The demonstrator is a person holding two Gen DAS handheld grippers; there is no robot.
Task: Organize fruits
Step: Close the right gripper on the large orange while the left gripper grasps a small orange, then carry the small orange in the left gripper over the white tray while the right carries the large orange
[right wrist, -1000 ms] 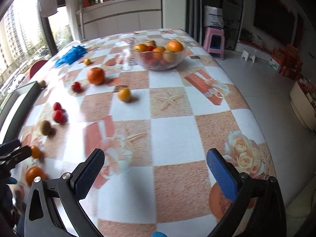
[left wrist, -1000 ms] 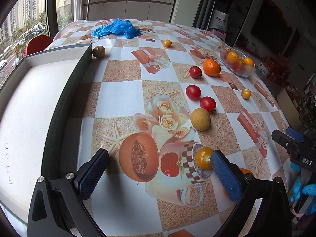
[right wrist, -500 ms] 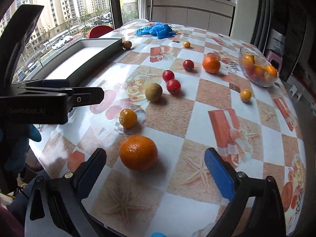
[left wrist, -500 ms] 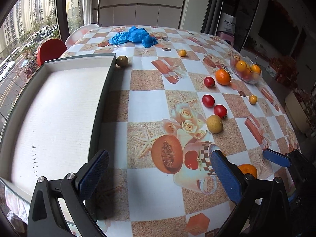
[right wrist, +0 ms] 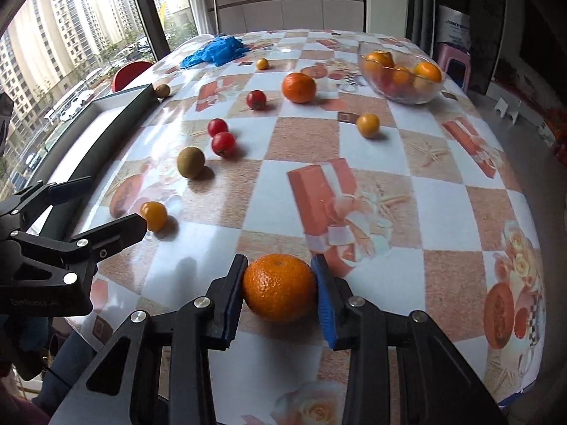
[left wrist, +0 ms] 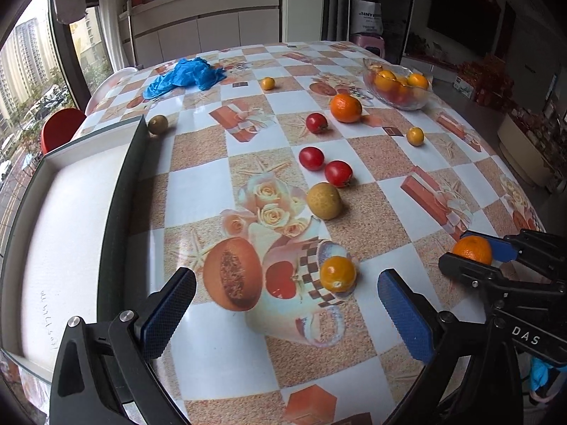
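The right tool (right wrist: pixel 280 295) has closed since half a second ago, now clamped on the round orange (right wrist: pixel 280 292), which sits on the bench (right wrist: pixel 443 194) at 6 o'clock. The left tool (left wrist: pixel 283 313) stays spread apart, a small yellow fruit (left wrist: pixel 337 273) at its 12 o'clock.

A tray (left wrist: pixel 71 233) is set along the left edge of the tabletop (left wrist: pixel 382 163), with a small fruit (left wrist: pixel 158 124) just beside its far corner. A bowl (right wrist: pixel 400 71) filled with fruit is placed near the far right corner, and a crumpled cloth (left wrist: pixel 184 76) near the far edge. Three tomatoes (left wrist: pixel 311 158) are scattered mid-tabletop, with a pear (left wrist: pixel 324 200) just before the nearest one. An orange (right wrist: pixel 280 292) at the near edge is enclosed by the right hand-held gripper (right wrist: pixel 280 297). A smaller fruit (left wrist: pixel 337 273) is found between the fingers of the left hand-held gripper (left wrist: pixel 283 304).
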